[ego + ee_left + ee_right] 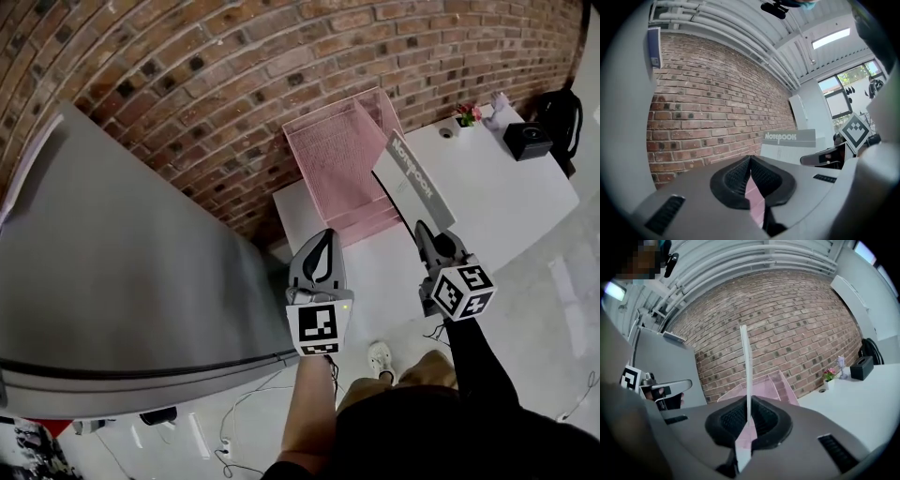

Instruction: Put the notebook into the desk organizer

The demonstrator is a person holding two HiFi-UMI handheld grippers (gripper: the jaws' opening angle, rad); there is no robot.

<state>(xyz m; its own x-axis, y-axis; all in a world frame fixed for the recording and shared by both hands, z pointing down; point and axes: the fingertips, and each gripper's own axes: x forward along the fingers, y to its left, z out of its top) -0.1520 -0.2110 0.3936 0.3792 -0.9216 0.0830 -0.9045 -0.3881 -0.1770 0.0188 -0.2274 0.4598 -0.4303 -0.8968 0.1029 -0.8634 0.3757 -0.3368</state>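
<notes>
Pinching the notebook point(413, 180) in the right tongs point(427, 228), book sticking out past their tips, left tongs point(324, 236) closed and empty beside.

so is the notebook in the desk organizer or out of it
Out. The notebook stands on edge, pinched in the right gripper, held in the air with the pink desk organizer beyond it.

Brick wall point(281, 56) at the back, big grey cabinet point(122, 272) against it on the left. White table point(506, 206) carries a small flower pot point(466, 114) and a black box point(527, 141) near its far edge. Black bag point(562, 117) beside the box, cables point(244, 403) on the floor.
</notes>
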